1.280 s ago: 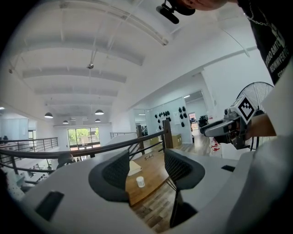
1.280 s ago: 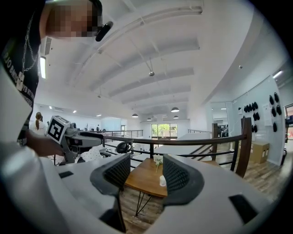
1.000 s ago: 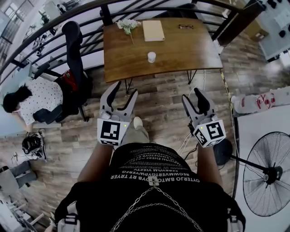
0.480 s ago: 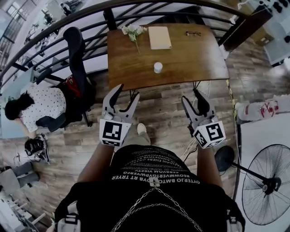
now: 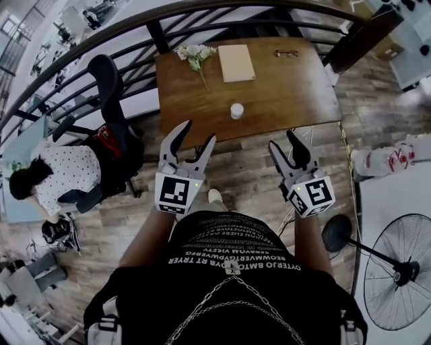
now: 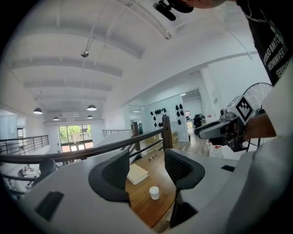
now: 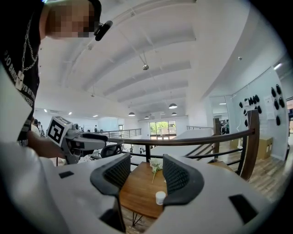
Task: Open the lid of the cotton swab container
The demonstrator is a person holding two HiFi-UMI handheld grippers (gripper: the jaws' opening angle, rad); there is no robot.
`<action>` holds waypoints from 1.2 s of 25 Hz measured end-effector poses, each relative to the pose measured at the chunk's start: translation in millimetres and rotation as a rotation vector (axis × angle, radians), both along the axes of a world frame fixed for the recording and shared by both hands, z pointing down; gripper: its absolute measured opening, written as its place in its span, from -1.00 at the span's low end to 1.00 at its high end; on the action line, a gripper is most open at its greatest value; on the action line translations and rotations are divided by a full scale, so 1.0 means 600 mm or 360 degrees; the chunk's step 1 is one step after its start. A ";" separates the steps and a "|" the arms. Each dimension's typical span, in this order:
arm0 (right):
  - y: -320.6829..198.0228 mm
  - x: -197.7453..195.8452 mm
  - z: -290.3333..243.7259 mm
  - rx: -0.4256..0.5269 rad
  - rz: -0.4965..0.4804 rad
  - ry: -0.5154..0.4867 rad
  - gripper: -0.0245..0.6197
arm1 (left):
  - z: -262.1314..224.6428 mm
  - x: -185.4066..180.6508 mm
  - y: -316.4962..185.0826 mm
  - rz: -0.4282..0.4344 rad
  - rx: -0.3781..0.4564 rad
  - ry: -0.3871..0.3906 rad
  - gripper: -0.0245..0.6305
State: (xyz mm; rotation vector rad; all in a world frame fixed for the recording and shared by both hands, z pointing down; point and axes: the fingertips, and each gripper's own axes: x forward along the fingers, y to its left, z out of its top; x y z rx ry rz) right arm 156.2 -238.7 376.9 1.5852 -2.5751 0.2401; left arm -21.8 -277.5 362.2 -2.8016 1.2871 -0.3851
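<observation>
The cotton swab container [image 5: 236, 110] is a small white cylinder with its lid on, standing near the front edge of a brown wooden table [image 5: 283, 87]. Both grippers hover over the floor short of the table, apart from it. My left gripper [image 5: 197, 138] is open and empty, below and left of the container. My right gripper [image 5: 283, 145] is open and empty, below and right of it. In the left gripper view the container [image 6: 154, 192] shows far off between the jaws of the left gripper [image 6: 146, 171]. In the right gripper view the container [image 7: 160, 197] sits by the right jaw of the right gripper [image 7: 143, 176].
On the table's far side lie a tan notebook [image 5: 236, 63], white flowers [image 5: 196, 55] and glasses [image 5: 285, 53]. A black railing [image 5: 202, 13] runs behind. A black office chair [image 5: 111, 87] and a seated person [image 5: 60, 172] are to the left, a floor fan [image 5: 397, 269] to the right.
The table and the container have drawn nearer in the head view. Both grippers have edged forward toward the table, the left one also to the right. Their jaws stand as before.
</observation>
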 end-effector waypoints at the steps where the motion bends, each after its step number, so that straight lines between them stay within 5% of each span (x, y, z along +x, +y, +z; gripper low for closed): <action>1: -0.012 -0.003 -0.001 0.0000 0.0004 0.0003 -0.28 | 0.002 -0.004 -0.009 -0.0001 -0.0005 0.0000 -0.19; 10: -0.092 -0.015 -0.017 0.0049 0.0040 0.0088 -0.28 | 0.031 -0.054 -0.074 -0.0011 -0.0038 0.0011 -0.19; 19: -0.094 0.015 0.026 -0.0049 0.0084 0.0076 -0.28 | 0.120 -0.005 -0.078 0.0079 -0.0232 0.0028 -0.16; 30: -0.194 0.040 0.071 -0.0105 -0.0162 -0.0032 -0.28 | 0.247 0.051 -0.107 -0.0021 -0.0440 0.0073 -0.06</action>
